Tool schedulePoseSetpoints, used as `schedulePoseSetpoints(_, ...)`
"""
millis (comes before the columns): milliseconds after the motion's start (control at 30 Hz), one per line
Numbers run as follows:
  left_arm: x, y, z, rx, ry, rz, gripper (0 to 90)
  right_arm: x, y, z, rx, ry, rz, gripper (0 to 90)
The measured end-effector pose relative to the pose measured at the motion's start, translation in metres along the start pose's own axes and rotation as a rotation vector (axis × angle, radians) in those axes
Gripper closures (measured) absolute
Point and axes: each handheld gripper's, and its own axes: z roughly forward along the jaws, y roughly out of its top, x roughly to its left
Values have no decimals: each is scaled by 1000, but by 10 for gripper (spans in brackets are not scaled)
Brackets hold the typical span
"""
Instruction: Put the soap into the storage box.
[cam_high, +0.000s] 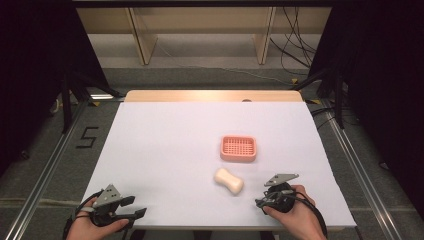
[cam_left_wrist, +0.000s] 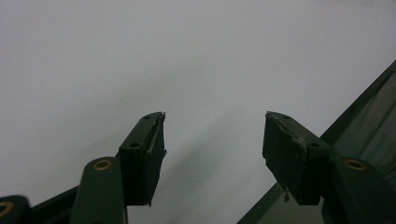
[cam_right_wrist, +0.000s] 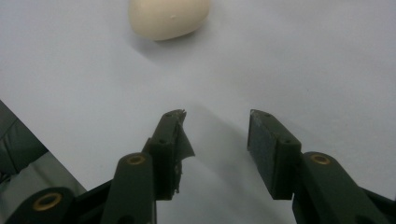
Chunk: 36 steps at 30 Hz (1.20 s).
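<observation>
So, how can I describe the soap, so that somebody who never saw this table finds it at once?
Look at the white table, right of its middle, where a pink slotted soap dish sits. Just nearer the person than the dish, apart from it, lies the soap, ahead of the right gripper. It is the cream-coloured, smooth bar with a narrowed waist, lying flat and at a slant.

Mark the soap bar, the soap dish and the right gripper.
soap bar (cam_high: 229, 181), high view, middle of its narrowed waist.
soap dish (cam_high: 222, 149), high view, left rim of the pink tray.
right gripper (cam_right_wrist: 215, 128), right gripper view, gap midway between its open jaws.
</observation>
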Motion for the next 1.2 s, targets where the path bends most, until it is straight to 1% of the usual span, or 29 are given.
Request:
schedulePoseSetpoints(33,-2,0,1,-7,-19,-31,384,0,1,-1,16,-2,-4,554)
schedulePoseSetpoints(67,-2,0,1,-7,-19,-31,384,1,1,-1,19,0,0,553)
schedulePoseSetpoints(100,-1,0,1,-3,-17,-10,383,1,3,-2,27,-1,-2,549)
schedulePoseSetpoints(133,-1,-1,1,0,-20,-11,382,0,4,-2,40,-2,-17,549)
schedulePoseSetpoints(200,-1,-1,0,3,-23,-9,381,0,7,-2,68,-2,-18,550)
schedulePoseSetpoints(233,1,-1,0,10,-13,27,381,1,10,-3,100,4,-13,551)
schedulePoseSetpoints(300,0,-1,0,1,-6,15,379,0,13,-3,115,3,-22,551)
schedulePoseSetpoints(333,-1,-1,-1,6,-24,3,378,0,20,-3,166,7,-41,544)
schedulePoseSetpoints(367,-2,-1,0,0,-28,-7,378,-1,23,-3,193,8,-72,541)
schedulePoseSetpoints(400,-2,-1,0,0,-28,-7,377,-1,23,-3,193,8,-72,541)
schedulePoseSetpoints(433,-3,-1,0,12,-27,-9,377,-1,32,-2,246,19,-107,524)
schedulePoseSetpoints(467,-2,-1,0,10,-27,6,377,-1,35,-2,263,24,-109,522)
schedulePoseSetpoints(567,-3,-1,1,4,-29,-4,375,0,47,-1,316,22,-130,514)
schedulePoseSetpoints(600,-3,-1,1,3,-29,-7,375,0,49,-1,322,31,-141,514)
schedulePoseSetpoints(633,-3,-1,1,7,-33,-24,375,1,52,-1,333,30,-123,514)
schedulePoseSetpoints(667,-3,-1,1,7,-33,-24,375,0,56,0,336,32,-142,517)
schedulePoseSetpoints(700,1,0,0,18,-17,25,375,0,59,0,349,35,-132,518)
schedulePoseSetpoints(733,-3,-1,0,6,-33,-17,375,2,62,1,361,42,-118,518)
schedulePoseSetpoints(767,-3,-1,1,5,-37,-24,374,2,65,2,368,37,-127,518)
schedulePoseSetpoints(800,-2,-1,0,11,-28,3,373,2,66,3,368,35,-132,518)
schedulePoseSetpoints(833,-2,0,0,16,-29,11,373,2,68,5,371,31,-155,517)
schedulePoseSetpoints(867,-2,-1,0,11,-30,9,373,4,71,5,381,29,-143,517)
schedulePoseSetpoints(967,-2,0,-1,17,-33,11,372,8,79,8,386,52,-149,513)
schedulePoseSetpoints(1000,-3,-1,0,8,-35,0,372,9,80,9,386,57,-145,513)
schedulePoseSetpoints(1033,-1,0,0,16,-27,25,372,10,82,10,387,59,-146,511)
schedulePoseSetpoints(1100,-1,0,0,17,-28,30,371,11,88,12,388,60,-160,511)
schedulePoseSetpoints(1133,-3,-1,-1,25,-38,10,371,12,90,13,392,63,-151,510)
schedulePoseSetpoints(1167,-4,-1,0,24,-44,-6,371,12,93,15,391,67,-172,509)
schedulePoseSetpoints(1200,-4,-1,0,24,-44,-6,370,12,93,15,391,67,-172,509)
